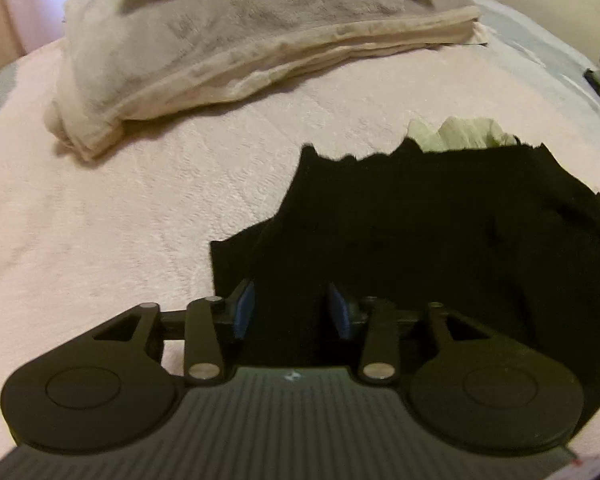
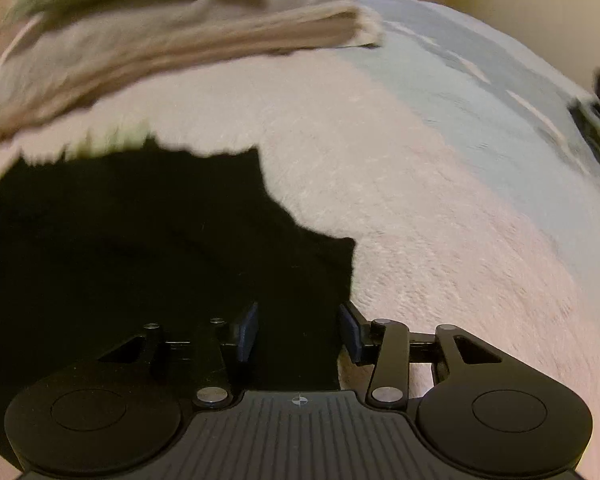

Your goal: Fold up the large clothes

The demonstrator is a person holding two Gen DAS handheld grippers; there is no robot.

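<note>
Your left gripper [image 1: 291, 308] has its two blue pads [image 1: 245, 309] apart, and nothing is pinched between them. It points down at the black garment [image 1: 440, 240], which lies under and in front of it on the pink bedspread [image 1: 140, 220]. The cloth shows in the gap between the pads, but they do not squeeze it.

Your right gripper [image 2: 299, 334] also has its pads apart. It sits over the right edge of the black garment [image 2: 140, 240]. One pad is over the dark cloth and the other is just at the edge, where the pink bedspread [image 2: 440, 260] begins.

The black garment lies flat in the middle of the bed, near you, with a bumpy far edge. A bit of pale green cloth [image 1: 460, 136] peeks out from behind its far edge (it looks crumpled).

Farther away on the bed sits a folded tan blanket [image 1: 228, 40], thick and stacked in layers. The right wrist view shows the same blanket [image 2: 172, 36], a bit blurry.

On the far right side the bed cover turns light blue [image 2: 480, 92].
</note>
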